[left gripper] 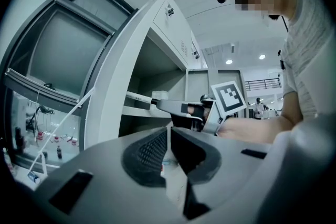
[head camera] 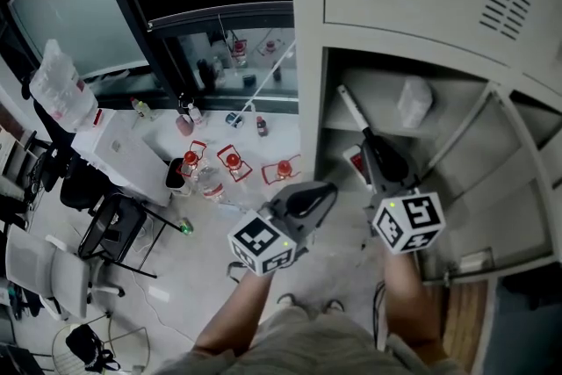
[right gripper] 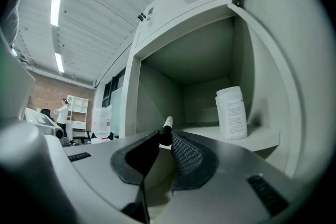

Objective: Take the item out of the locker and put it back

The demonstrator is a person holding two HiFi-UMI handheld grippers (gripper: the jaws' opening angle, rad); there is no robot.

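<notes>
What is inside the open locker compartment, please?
A white bottle stands on the shelf, toward the right. The pen held by the right gripper points inward. In the head view, that gripper covers part of the shelf.

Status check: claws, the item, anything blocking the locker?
Right claw shut on marker, at the open locker's mouth. Left claw shut, empty. White bottle stands on the shelf, right of the marker.
</notes>
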